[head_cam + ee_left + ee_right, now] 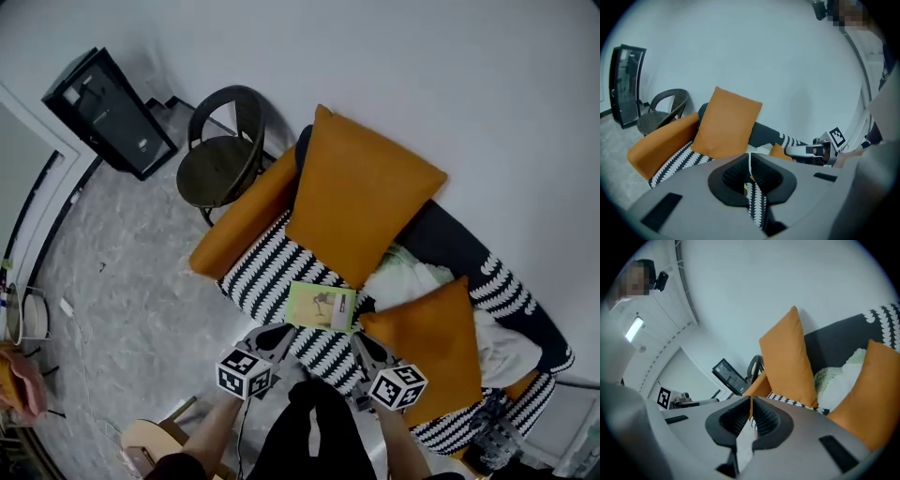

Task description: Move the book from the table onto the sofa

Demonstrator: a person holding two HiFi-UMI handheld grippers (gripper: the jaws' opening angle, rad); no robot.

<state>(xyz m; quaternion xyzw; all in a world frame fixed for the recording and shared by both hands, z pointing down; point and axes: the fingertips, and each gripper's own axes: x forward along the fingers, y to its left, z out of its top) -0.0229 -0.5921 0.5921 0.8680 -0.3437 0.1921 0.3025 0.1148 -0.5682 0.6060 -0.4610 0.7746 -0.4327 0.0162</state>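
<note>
A thin green book (322,306) lies flat on the black-and-white patterned seat of the sofa (262,272), in front of a big orange cushion (361,192). Both grippers hover just short of the seat's front edge, apart from the book. My left gripper (274,337) is below and left of the book, its jaws closed together with nothing between them (750,165). My right gripper (367,347) is below and right of it, also shut and empty (751,409). Each gripper view shows the other gripper off to one side.
A second orange cushion (431,337) and a white blanket (417,272) lie on the sofa's right half. A dark round chair (220,164) stands by the sofa's left arm, and a black panel (108,112) leans on the wall. A wooden stool (145,441) is near my feet.
</note>
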